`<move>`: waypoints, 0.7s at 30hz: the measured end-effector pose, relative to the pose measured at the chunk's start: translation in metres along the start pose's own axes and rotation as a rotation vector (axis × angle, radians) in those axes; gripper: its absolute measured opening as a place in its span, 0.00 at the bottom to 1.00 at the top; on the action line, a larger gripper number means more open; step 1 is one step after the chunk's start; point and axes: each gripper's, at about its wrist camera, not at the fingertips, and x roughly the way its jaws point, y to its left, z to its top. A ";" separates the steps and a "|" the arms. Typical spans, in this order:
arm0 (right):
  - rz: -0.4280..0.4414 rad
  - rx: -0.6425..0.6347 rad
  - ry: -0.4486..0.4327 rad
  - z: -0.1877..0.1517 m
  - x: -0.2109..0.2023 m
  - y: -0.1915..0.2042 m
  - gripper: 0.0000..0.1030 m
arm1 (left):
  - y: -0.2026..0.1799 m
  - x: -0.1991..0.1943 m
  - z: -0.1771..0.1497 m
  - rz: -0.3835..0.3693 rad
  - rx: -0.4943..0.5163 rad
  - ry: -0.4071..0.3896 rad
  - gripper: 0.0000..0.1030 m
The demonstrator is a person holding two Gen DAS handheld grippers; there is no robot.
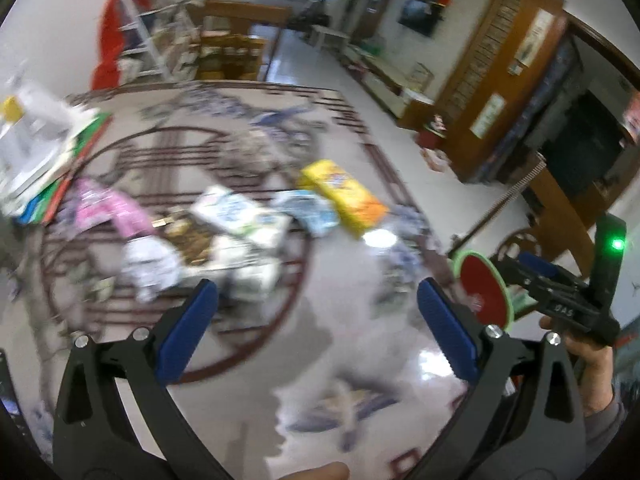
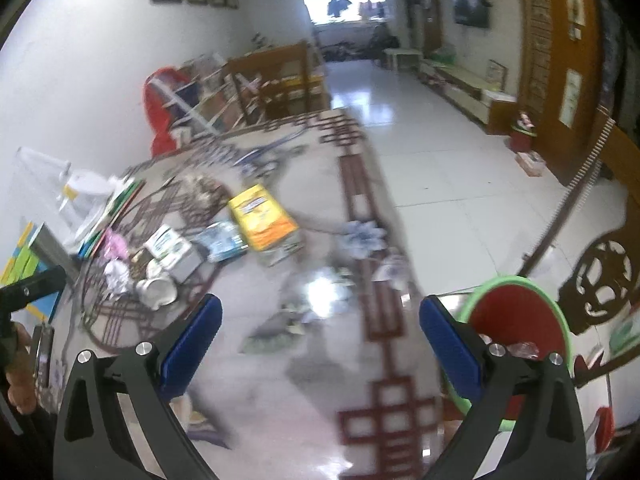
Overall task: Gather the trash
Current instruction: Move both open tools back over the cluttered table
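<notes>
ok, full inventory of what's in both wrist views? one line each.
table: 1, glossy, dark red line pattern, under both grippers
yellow-orange box: 1, mid-table
white-green carton: 1, left of the box, in the litter pile
blue-white packet: 1, between carton and box
pink wrapper: 1, left edge of the pile
white crumpled paper: 1, near side of the pile
red bin with green rim: 1, right edge of the table, some scraps inside
stacked folders: several, green, red and white, far left
left gripper: black with blue pads, open, empty
right gripper: same, open, empty
hand: 1, holding the right gripper
</notes>
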 end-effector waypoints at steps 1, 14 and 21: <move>0.005 -0.016 0.008 0.002 0.006 0.009 0.93 | 0.013 -0.002 -0.001 0.018 -0.016 0.000 0.95; 0.056 -0.134 0.099 0.021 0.082 0.078 0.93 | 0.119 0.018 -0.012 0.143 -0.217 0.030 0.95; 0.037 -0.176 0.141 0.034 0.129 0.084 0.93 | 0.147 0.061 -0.008 0.175 -0.288 0.077 0.95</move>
